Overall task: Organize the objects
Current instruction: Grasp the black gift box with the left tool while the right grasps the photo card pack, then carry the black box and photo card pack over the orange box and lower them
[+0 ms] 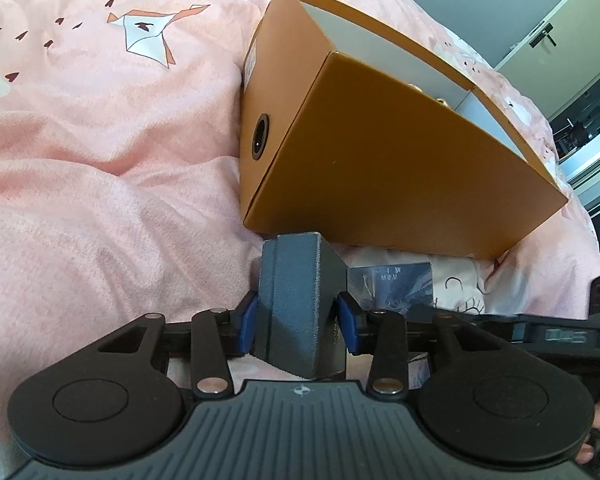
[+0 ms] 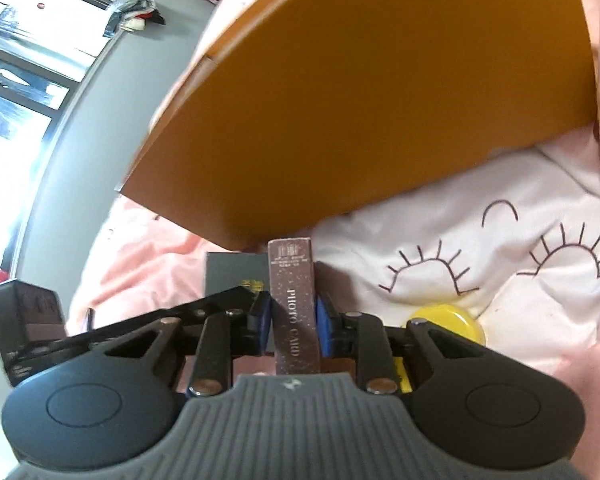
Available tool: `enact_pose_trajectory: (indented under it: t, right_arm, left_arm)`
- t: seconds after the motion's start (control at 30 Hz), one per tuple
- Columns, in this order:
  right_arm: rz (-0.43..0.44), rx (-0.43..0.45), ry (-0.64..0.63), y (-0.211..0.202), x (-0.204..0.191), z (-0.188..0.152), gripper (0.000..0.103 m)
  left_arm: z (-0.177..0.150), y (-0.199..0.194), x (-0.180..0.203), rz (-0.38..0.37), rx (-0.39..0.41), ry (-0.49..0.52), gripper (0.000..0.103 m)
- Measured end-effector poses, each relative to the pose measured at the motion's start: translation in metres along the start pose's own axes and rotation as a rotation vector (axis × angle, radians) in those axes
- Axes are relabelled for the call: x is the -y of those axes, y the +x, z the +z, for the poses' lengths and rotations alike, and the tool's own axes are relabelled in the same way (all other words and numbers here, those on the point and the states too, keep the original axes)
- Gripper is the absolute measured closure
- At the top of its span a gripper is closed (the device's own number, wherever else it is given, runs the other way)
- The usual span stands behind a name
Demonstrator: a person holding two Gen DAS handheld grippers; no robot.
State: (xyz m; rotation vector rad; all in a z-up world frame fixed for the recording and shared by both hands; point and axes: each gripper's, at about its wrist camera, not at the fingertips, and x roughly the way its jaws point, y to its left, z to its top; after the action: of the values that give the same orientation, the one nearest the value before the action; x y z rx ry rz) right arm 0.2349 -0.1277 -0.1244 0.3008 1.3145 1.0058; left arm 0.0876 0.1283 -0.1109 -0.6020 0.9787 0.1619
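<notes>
An open orange cardboard box (image 1: 372,160) lies on the pink bedding; its side fills the top of the right wrist view (image 2: 360,100). My left gripper (image 1: 298,322) is shut on a grey fabric-covered box (image 1: 296,300), held just in front of the orange box's near wall. My right gripper (image 2: 292,326) is shut on a brown box labelled PHOTO CARD (image 2: 294,300), held just below the orange box's side. What is inside the orange box is mostly hidden.
A dark printed packet (image 1: 392,288) lies right of the grey box. A yellow round object (image 2: 448,322) and a black box (image 2: 232,272) lie on the bedding. A white cushion with eyelash drawings (image 2: 480,248) sits right. A wall, a window and a cabinet surround the bed.
</notes>
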Motion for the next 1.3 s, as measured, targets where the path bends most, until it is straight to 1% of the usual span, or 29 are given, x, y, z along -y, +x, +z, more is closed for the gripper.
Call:
enact_pose_trajectory:
  t: [0.1, 0.17, 0.27, 0.4, 0.5, 0.57, 0.67, 0.73, 0.8, 0.87, 0.93, 1.0, 1.07, 1.17, 1.3]
  right_arm:
    - [0.005, -0.024, 0.039, 0.014, 0.008, -0.001, 0.079]
    - [0.000, -0.019, 0.039, 0.029, 0.001, -0.003, 0.079]
    - [-0.020, -0.005, -0.012, 0.023, -0.006, -0.002, 0.079]
    - [-0.034, 0.027, -0.071, -0.005, -0.023, 0.003, 0.079]
    - [-0.026, 0.082, -0.131, -0.039, -0.038, 0.010, 0.079]
    - [-0.020, 0.132, -0.167, -0.058, -0.050, 0.018, 0.079]
    - [-0.027, 0.231, -0.219, -0.091, -0.066, 0.036, 0.079]
    - [-0.037, 0.294, -0.255, -0.108, -0.074, 0.051, 0.079]
    - [-0.069, 0.347, -0.287, -0.115, -0.080, 0.069, 0.079]
    - [-0.106, 0.386, -0.311, -0.118, -0.083, 0.086, 0.079]
    - [-0.136, 0.401, -0.317, -0.114, -0.083, 0.101, 0.079]
    - [-0.162, 0.403, -0.319, -0.106, -0.080, 0.113, 0.079]
    - [-0.181, 0.387, -0.313, -0.096, -0.073, 0.124, 0.079]
    - [-0.196, 0.351, -0.304, -0.081, -0.065, 0.137, 0.079]
    - [-0.203, 0.318, -0.309, -0.065, -0.052, 0.138, 0.079]
  left_arm:
    - [0.000, -0.004, 0.002, -0.006, 0.002, 0.000, 0.060]
    - [0.000, -0.008, 0.003, -0.010, 0.009, -0.004, 0.060]
    - [0.002, -0.022, 0.010, -0.020, 0.019, 0.013, 0.060]
    - [0.010, -0.049, 0.027, -0.073, 0.030, 0.063, 0.060]
    - [0.020, -0.075, 0.040, -0.125, 0.066, 0.093, 0.060]
    - [0.032, -0.093, 0.048, -0.159, 0.108, 0.109, 0.060]
    - [0.058, -0.114, 0.067, -0.188, 0.192, 0.143, 0.060]
    - [0.080, -0.119, 0.077, -0.202, 0.229, 0.149, 0.060]
    - [0.101, -0.114, 0.083, -0.209, 0.240, 0.136, 0.060]
    - [0.120, -0.096, 0.085, -0.214, 0.204, 0.089, 0.060]
    - [0.135, -0.068, 0.082, -0.211, 0.131, 0.022, 0.060]
    - [0.143, -0.039, 0.077, -0.191, 0.060, -0.032, 0.060]
    - [0.144, -0.014, 0.071, -0.186, -0.007, -0.079, 0.060]
    - [0.138, 0.010, 0.064, -0.191, -0.105, -0.150, 0.060]
    - [0.132, 0.028, 0.062, -0.123, -0.159, -0.164, 0.060]
